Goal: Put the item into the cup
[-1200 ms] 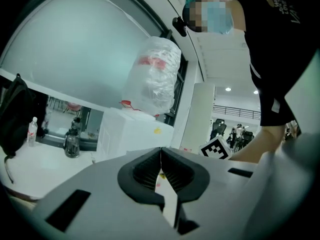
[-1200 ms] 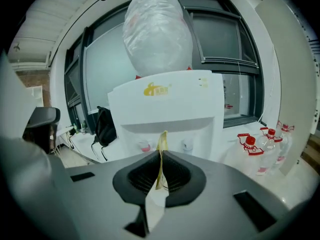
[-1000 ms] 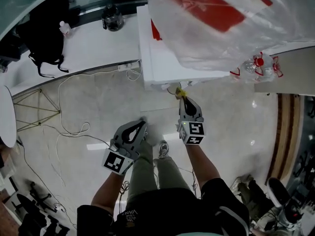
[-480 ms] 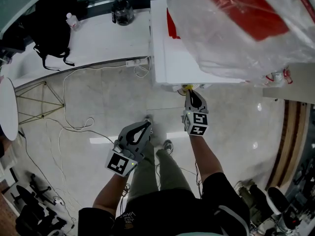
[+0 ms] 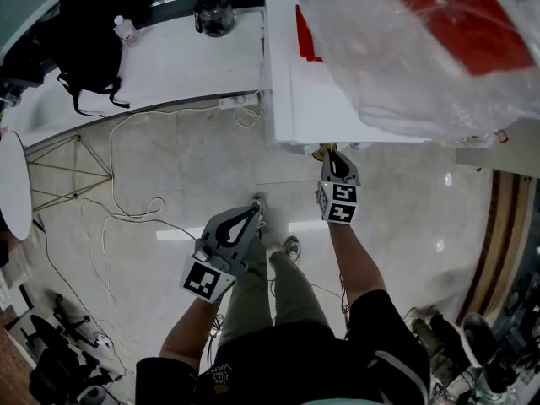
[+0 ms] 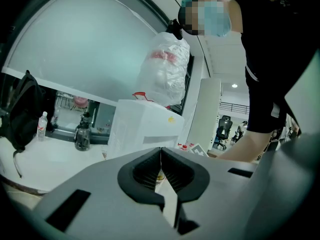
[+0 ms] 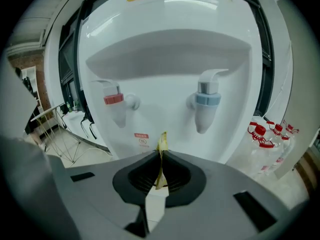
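My right gripper [image 7: 161, 158] pinches the thin yellow packet [image 7: 162, 145] upright in its jaws, just short of the white water dispenser [image 7: 165, 49] dead ahead, while my left gripper [image 6: 160, 156], jaws closed on nothing, hangs nearer me; no cup shows.

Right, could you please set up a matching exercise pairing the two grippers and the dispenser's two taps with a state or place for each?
1. left gripper
2. right gripper
3. red tap
4. blue tap

A. at right in the right gripper view
B. shut on the yellow packet
C. shut on nothing
D. at left in the right gripper view

Pairs: 1-C, 2-B, 3-D, 4-A.
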`<action>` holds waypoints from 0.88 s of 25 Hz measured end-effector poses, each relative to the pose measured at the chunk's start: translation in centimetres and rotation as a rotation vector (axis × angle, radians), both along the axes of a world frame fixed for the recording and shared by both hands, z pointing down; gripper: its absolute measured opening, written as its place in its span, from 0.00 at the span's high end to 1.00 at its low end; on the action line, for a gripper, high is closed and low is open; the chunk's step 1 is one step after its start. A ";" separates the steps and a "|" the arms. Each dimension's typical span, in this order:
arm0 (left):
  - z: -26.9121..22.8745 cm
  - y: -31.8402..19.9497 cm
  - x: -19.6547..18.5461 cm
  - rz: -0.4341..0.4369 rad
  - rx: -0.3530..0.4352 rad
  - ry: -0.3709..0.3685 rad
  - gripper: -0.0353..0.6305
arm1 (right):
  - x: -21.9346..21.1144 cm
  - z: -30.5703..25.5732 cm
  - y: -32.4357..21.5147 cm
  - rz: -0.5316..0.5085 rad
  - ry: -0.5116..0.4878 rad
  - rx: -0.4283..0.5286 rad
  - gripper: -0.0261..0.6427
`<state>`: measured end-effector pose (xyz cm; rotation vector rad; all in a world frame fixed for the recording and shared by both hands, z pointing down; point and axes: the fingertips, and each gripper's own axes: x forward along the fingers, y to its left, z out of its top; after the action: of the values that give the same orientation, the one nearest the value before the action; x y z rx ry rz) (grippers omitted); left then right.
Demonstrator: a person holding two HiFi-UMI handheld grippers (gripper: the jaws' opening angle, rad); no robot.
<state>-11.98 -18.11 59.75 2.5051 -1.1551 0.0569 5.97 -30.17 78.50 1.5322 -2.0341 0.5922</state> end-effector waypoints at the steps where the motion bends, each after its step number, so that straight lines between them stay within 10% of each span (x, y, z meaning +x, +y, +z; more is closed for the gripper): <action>1: 0.1 0.0 -0.1 -0.002 0.001 0.000 0.92 | 0.0 0.4 0.1 -0.005 0.009 -0.010 0.89; 22: 1.1 -0.4 -1.6 -0.055 -0.008 -0.009 0.92 | -0.5 5.1 -1.8 -0.102 0.095 -0.159 0.89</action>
<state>-13.62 -18.47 60.84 2.4676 -1.2243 0.0581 5.48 -31.96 83.58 1.3307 -1.9316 0.6133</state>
